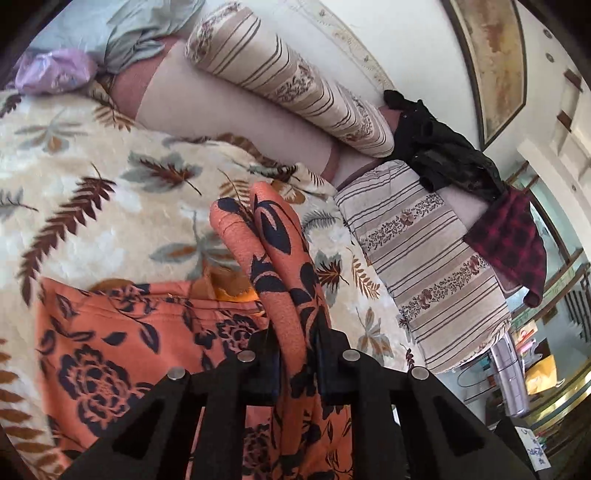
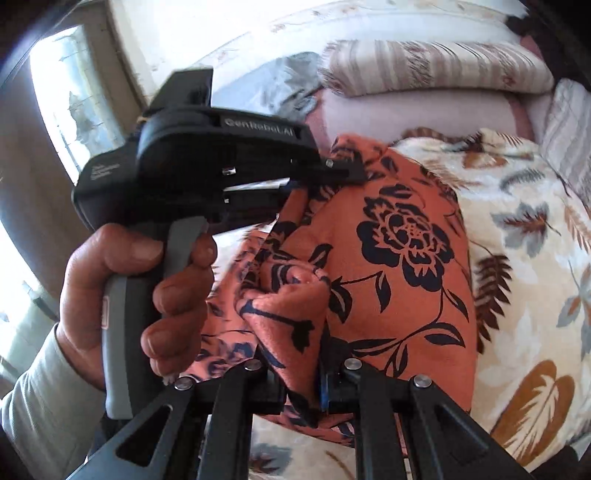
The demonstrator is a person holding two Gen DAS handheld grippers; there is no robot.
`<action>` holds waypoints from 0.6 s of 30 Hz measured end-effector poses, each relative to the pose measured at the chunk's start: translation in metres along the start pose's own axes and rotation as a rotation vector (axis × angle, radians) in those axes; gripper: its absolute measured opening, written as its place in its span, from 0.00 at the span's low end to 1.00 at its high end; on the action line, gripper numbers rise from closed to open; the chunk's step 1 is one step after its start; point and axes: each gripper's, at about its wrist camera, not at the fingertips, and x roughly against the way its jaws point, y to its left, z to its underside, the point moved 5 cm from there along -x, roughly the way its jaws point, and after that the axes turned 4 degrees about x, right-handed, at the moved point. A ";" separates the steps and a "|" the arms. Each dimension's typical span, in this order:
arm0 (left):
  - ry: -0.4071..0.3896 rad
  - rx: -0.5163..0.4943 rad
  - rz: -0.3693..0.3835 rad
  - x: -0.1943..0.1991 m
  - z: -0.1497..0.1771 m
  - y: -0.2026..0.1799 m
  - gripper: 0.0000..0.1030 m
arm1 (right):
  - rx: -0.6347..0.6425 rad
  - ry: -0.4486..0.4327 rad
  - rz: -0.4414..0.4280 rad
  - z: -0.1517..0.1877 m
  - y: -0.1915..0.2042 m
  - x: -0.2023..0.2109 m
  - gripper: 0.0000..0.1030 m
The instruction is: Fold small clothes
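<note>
We start at the left gripper (image 1: 295, 373): its jaws are pinched together on a bunched fold of the orange floral garment (image 1: 122, 347), which rises out of the grip toward 12 o'clock as two rolled ridges. In the right wrist view the same tool shows side-on at 10 o'clock, held in the person's left hand (image 2: 147, 295), its tip biting the cloth's far edge.

The right gripper (image 2: 306, 384) is likewise clamped on the garment, a crumpled corner standing up between its jaws at 6 o'clock.

Outward from both grips, the garment hangs partly lifted and partly draped over the leaf-print blanket (image 1: 92, 177). Its free portion lies at 8 o'clock in the left wrist view. In the right wrist view it spreads from centre toward 2 o'clock.

Beyond the blanket, at 12 to 3 o'clock in the left wrist view, sit striped cushions (image 1: 288, 74), a dark jacket (image 1: 443, 147) and a red checked cloth (image 1: 513, 236). A grey garment (image 1: 140, 33) lies at 11 o'clock.

Our reading: the step in hand is raising the garment by two held points to shake it flat or carry one edge over. The next move likely calls for drawing the two grips apart to tension the cloth, then lowering it onto the blanket so that the edges meet squarely. Bunched fabric in either grip could leave the fold crooked.
</note>
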 end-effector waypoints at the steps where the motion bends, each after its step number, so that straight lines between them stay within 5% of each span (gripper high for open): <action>1: -0.009 -0.004 -0.011 0.007 0.000 0.012 0.14 | 0.027 0.007 -0.012 0.001 0.013 -0.006 0.12; 6: 0.151 0.266 -0.211 -0.018 0.029 0.136 0.13 | -0.015 0.215 -0.089 0.034 0.038 -0.085 0.12; 7: 0.168 0.286 -0.198 -0.021 0.036 0.147 0.13 | -0.043 0.257 -0.099 0.041 0.037 -0.098 0.12; 14: 0.054 0.048 -0.122 0.016 -0.004 0.088 0.13 | -0.015 0.146 -0.103 0.005 0.059 -0.055 0.12; 18: 0.078 0.007 -0.139 0.026 -0.010 0.107 0.13 | -0.033 0.142 -0.123 -0.003 0.076 -0.060 0.13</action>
